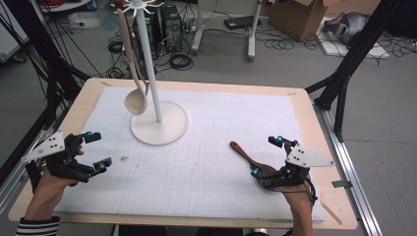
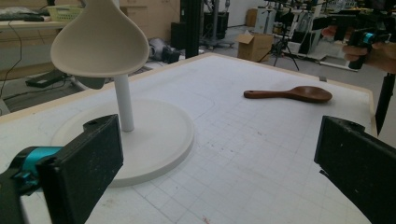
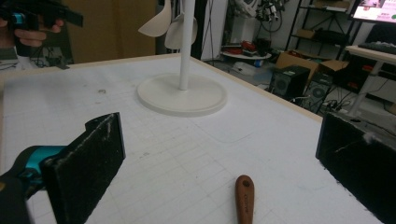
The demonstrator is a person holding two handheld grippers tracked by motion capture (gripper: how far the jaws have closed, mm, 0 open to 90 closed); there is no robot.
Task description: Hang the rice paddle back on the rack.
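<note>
Brown wooden spoon (image 1: 248, 157): flat on the worktop (image 1: 206, 162), well apart from the white stand (image 1: 158, 123), on its right.
Right gripper (image 1: 267, 156): jaws spread wide over the spoon's bowl end, not gripping.
Left gripper (image 1: 97, 150): jaws released, near the stand's base, left of it.
Pale ladle (image 1: 134, 93): hanging on the stand.

- The brown spoon (image 1: 243, 152) looks like dark, smoothly polished wood.
- The pale ladle (image 1: 135, 101) looks matt, like light wood or plastic.
- The white stand (image 1: 160, 130) looks smooth, matt plastic.
- The gridded mat (image 1: 206, 162) looks papery, slightly scuffed.
- The right gripper (image 3: 219, 163) has rough black pads (image 3: 86, 163).
</note>
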